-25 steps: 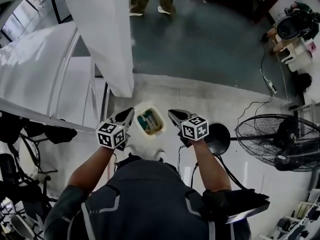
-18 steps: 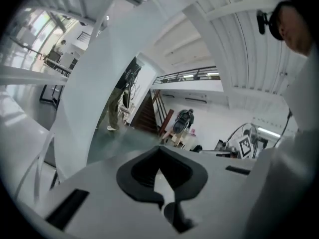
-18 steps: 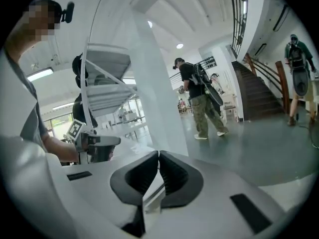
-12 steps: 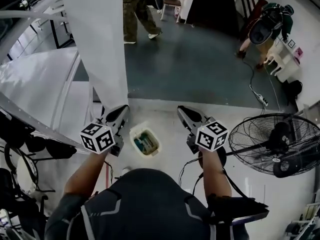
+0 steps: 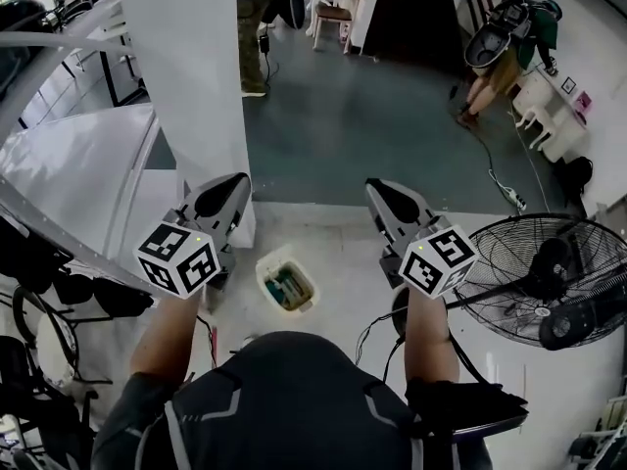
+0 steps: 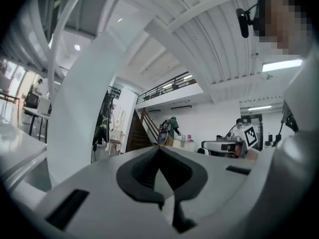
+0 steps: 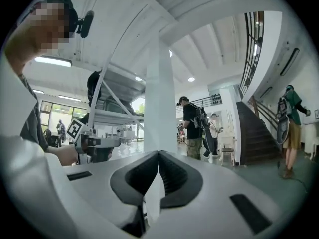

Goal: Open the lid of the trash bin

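Seen from the head camera looking steeply down, a person in a dark shirt holds a gripper in each hand over a pale concrete floor [image 5: 333, 238].

The trash bin [image 5: 286, 280] is small and white. It stands on the floor just ahead of the person, and in this view it lies between the two forearms. Its mouth faces straight up at the camera and is uncovered, with green and blue contents showing inside. The opening is a rounded rectangle. Its long axis runs away from the person and slants a little, from upper left to lower right in the picture. The lid itself cannot be made out clearly.

The left gripper [image 5: 227, 192] is held up to the left of the bin and the right gripper [image 5: 387, 196] to its right. Both point forward, away from the person, and both are well apart from the bin.

In the left gripper view, the left gripper [image 6: 158, 151] is clenched, its dark tips meeting with nothing between them. In the right gripper view, the right gripper [image 7: 158, 154] is likewise closed and empty.

A white pillar [image 5: 186, 67] rises just beyond the left gripper. A black floor fan [image 5: 534, 282] stands to the right. Farther off, on a dark green floor [image 5: 372, 116], a person in green [image 5: 509, 37] bends over.
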{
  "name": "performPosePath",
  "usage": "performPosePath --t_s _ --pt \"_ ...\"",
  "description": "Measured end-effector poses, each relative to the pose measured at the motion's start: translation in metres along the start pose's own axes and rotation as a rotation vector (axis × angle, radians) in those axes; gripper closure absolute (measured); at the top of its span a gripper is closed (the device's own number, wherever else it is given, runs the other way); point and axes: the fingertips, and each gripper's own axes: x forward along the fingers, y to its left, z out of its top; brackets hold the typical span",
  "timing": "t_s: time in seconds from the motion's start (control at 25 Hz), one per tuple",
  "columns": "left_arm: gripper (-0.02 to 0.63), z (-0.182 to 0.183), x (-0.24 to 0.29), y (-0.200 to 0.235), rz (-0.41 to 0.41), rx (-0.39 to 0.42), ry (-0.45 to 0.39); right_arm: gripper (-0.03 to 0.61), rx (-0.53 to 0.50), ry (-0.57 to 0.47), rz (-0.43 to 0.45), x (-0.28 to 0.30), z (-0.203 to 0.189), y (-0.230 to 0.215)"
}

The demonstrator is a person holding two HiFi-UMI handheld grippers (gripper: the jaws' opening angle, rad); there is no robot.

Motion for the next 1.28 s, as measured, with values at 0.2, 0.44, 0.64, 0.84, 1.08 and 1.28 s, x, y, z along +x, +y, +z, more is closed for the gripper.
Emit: performPosePath --t_s 0.2,0.44,0.64,0.84,1.08,1.28 --pt "0.606 0.023 0.0 -0.006 -0.006 0.036 -0.054 0.551 -0.05 -0.027 -0.061 -0.006 0.02 -0.004" --pt "0.606 0.042 0.0 -0.009 0.019 0.077 -0.097 0.551 -0.056 -0.068 -0.134 -0.02 0.039 -0.022" --pt "0.606 0.041 0.001 -0.006 0.064 0.084 -0.075 0.552 -0.062 -0.096 -0.166 -0.026 0.048 -0.029" --pt "0.606 0.039 0.005 0.002 0.107 0.075 -0.066 0.552 -0.084 -0.079 -0.216 -0.03 0.047 -0.041" --pt "0.606 0.034 0.009 0.022 0.197 0.129 -0.065 0.552 -0.101 -0.07 -0.27 -0.029 0.042 -0.056" --pt "0.606 0.035 0.011 0.035 0.257 0.135 -0.063 0.552 -0.125 -0.043 -0.307 -0.025 0.037 -0.071"
